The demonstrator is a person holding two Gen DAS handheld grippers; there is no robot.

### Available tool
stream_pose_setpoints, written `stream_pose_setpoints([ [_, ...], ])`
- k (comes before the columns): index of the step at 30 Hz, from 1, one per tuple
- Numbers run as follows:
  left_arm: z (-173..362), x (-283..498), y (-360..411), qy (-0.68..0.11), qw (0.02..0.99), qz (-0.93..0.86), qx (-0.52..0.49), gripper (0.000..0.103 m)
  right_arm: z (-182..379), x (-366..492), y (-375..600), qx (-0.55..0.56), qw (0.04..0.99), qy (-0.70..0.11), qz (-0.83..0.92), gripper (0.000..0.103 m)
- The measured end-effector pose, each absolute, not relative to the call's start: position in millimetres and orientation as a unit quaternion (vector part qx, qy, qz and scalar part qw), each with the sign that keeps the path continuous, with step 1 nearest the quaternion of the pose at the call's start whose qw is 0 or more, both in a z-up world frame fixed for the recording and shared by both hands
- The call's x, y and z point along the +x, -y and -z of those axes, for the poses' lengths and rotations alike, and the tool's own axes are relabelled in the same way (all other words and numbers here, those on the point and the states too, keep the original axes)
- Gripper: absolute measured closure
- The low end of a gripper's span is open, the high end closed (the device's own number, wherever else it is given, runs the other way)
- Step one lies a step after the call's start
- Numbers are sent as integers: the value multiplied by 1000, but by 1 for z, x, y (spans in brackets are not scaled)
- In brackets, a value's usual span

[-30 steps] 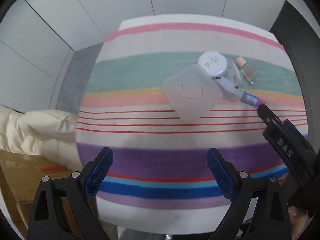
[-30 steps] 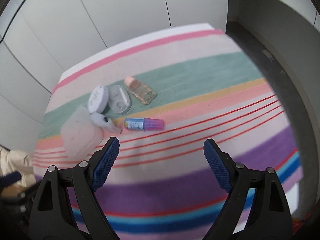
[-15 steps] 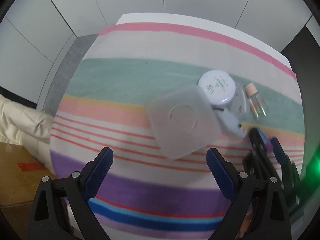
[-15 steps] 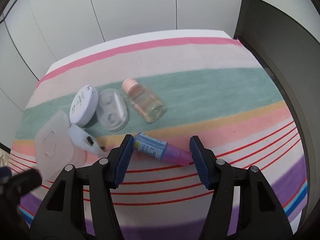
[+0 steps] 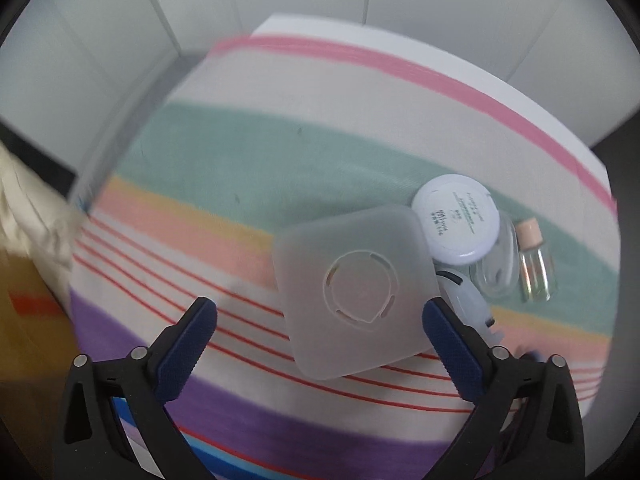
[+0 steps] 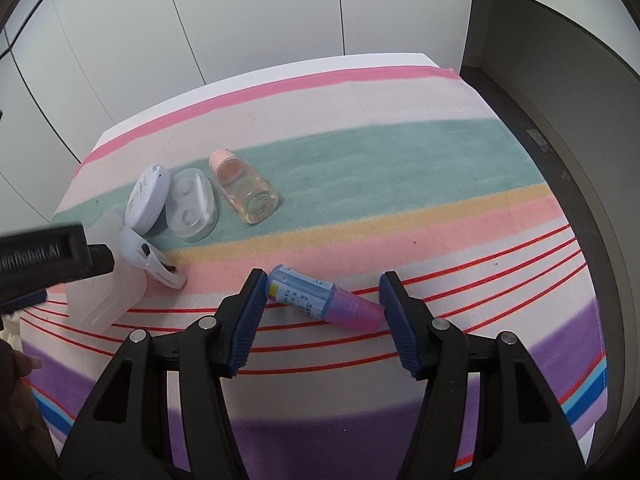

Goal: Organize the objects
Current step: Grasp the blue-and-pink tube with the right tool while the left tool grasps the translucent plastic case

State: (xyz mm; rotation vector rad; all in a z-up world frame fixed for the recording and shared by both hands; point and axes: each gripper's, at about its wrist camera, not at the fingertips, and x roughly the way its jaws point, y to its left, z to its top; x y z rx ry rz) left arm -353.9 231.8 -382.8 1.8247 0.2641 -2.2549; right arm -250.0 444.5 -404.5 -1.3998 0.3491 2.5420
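Frosted plastic box (image 5: 354,298) lies flat on the striped cloth (image 5: 248,184), sitting over the thin red lines. Left gripper (image 5: 320,332) hangs above it with jaws at full spread; they have just been opening wider. Box sits partly between the blue pads, nearer the right-hand one, and I can't tell if that pad touches its edge. Nothing held.

Right gripper (image 6: 324,320) is over the small tube (image 6: 320,298) with the purple cap and blue label, which lies on its side on the red lines. Jaws about half open, straddling the tube lengthwise. Left pad looks to be at the tube's blue end; right pad sits just off the purple cap, a small gap showing. Not clamped.

Cluster behind the box, on the green stripe: round white case (image 6: 146,200), tilted and leaning on the box; clear lens case (image 6: 192,206) just beside it; glass bottle (image 6: 244,186) with a pink cap lying on its side. White spray head (image 6: 150,258) rests against the box corner, nozzle toward the tube.

Left gripper's black body shows at the left edge of the right wrist view, blurred.
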Motion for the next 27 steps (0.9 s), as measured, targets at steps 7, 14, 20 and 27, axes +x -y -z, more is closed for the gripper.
stream_pose_setpoints([
  [7, 402, -371, -227, -183, 74, 723, 662, 0, 405, -247, -444, -474, 103, -119, -866, 43],
  [14, 415, -378, -247, -147, 84, 719, 674, 0, 407, -243, -442, -474, 101, -114, -867, 43],
  [20, 410, -375, -256, -128, 67, 739, 658, 18, 408, -239, -440, -476, 97, -113, -867, 43],
  [27, 408, -366, -268, -30, 89, 755, 649, 23, 408, -237, -434, -484, 96, -111, -862, 43],
])
